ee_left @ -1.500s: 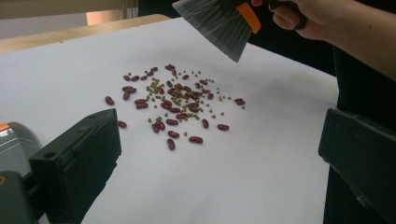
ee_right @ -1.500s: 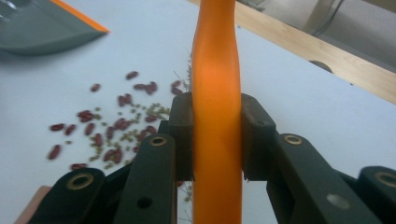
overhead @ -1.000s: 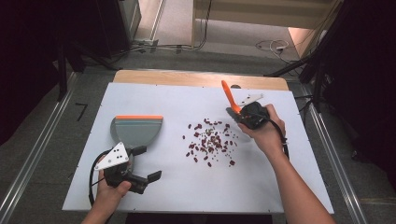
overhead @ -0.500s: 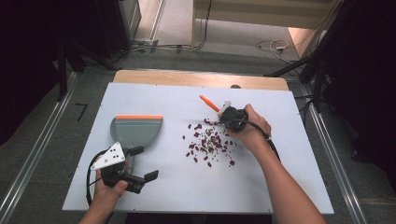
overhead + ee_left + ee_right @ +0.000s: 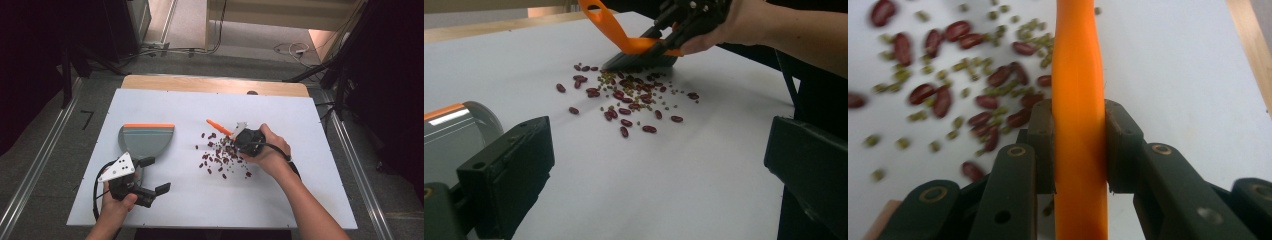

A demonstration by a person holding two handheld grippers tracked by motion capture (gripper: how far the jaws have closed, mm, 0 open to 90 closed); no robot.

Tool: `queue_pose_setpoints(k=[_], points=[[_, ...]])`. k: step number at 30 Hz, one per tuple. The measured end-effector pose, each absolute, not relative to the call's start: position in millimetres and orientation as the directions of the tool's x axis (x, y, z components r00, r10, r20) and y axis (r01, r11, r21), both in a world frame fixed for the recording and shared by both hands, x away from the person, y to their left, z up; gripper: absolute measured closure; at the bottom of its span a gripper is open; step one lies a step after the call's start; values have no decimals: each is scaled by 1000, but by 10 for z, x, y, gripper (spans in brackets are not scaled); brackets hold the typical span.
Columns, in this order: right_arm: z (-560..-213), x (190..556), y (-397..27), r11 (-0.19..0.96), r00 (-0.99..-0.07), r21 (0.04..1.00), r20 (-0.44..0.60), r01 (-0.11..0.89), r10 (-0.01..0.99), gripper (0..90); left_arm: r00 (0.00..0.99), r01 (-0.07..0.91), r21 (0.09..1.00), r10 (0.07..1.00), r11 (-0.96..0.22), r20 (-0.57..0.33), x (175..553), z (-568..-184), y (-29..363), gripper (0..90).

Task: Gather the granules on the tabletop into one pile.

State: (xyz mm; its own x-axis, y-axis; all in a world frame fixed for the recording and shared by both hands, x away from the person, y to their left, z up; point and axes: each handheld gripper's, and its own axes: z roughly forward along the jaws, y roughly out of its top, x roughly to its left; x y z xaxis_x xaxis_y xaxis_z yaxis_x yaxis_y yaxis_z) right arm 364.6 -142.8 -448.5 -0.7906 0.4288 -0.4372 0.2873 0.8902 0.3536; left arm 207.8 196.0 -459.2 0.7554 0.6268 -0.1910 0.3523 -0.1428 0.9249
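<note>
Here we list a small brush (image 5: 634, 47) with an orange handle (image 5: 1079, 100): light, stiff plastic, likely slick, best taken mid-handle, where the right gripper (image 5: 1079, 145) pinches it between both jaws. Its dark bristles rest at the far edge of the beans (image 5: 220, 155), red and small green ones scattered mid-table; we judge them hard, light and prone to roll. The grey dustpan (image 5: 145, 139) lies to the left, well apart. The left gripper (image 5: 145, 192) hovers beside it, jaws spread, holding nothing, above the white table (image 5: 300, 200).
</note>
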Motion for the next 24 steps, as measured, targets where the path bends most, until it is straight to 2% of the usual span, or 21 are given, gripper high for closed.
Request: queue_pose_setpoints(k=[2, 6, 10, 16, 19, 22, 23, 24], points=[[-4460, 3596, -1432, 902, -801, 341, -444, 263, 401, 690, 755, 353, 924, 627, -144, -191, 2076, -4594, 1958, 5], [-4343, 3627, -1478, 887, -786, 387, -452, 254, 422, 690, 754, 352, 925, 629, -145, -188, 2078, -4597, 1956, 5], [-4223, 3800, -1459, 867, -766, 426, -456, 260, 454, 690, 753, 352, 925, 630, -143, -189, 2079, -4596, 1955, 5], [-4215, 4102, -1215, 877, -764, 430, -486, 214, 425, 690, 753, 354, 924, 630, -145, -189, 2081, -4609, 1962, 5], [-4280, 4223, -1079, 891, -773, 407, -493, 200, 399, 691, 751, 354, 925, 632, -137, -194, 2078, -4607, 1971, 5], [-4367, 4289, -946, 922, -787, 350, -516, 168, 339, 691, 752, 353, 925, 630, -140, -192, 2072, -4604, 1975, 5], [-4430, 4295, -885, 940, -793, 317, -537, 124, 286, 691, 754, 352, 925, 629, -140, -191, 2071, -4604, 1976, 5], [-4430, 4295, -885, 940, -793, 317, -537, 124, 286, 691, 754, 352, 926, 628, -141, -191, 2070, -4603, 1977, 5]])
